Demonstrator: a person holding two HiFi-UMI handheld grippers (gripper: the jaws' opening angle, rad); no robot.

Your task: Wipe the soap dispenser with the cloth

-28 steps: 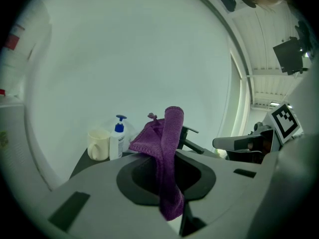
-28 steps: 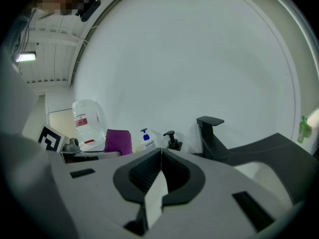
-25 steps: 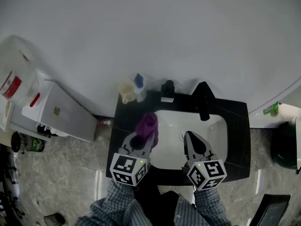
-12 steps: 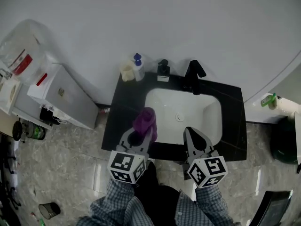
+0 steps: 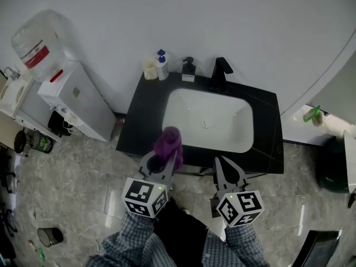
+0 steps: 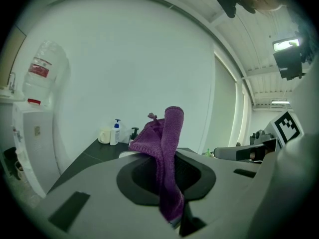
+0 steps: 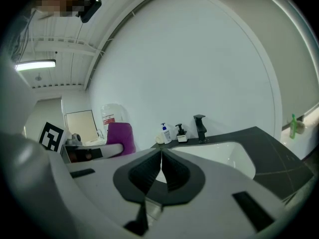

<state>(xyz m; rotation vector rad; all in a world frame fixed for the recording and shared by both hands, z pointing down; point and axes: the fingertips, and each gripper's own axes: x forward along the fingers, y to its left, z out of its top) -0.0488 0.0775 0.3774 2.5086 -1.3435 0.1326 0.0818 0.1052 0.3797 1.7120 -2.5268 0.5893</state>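
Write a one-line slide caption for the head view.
Left gripper holds the purple cloth, right gripper shut and empty; black soap dispenser stands beside the faucet.

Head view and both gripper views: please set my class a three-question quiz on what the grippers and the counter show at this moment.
1. Fill in: the left gripper is shut on the ___.
2. True or false: the right gripper has its jaws wide apart.
3. What stands on the counter between the faucet and the blue-topped bottle? A) a cup B) the black dispenser C) a water jug

Key
1. cloth
2. False: its jaws are together, with nothing between them.
3. B
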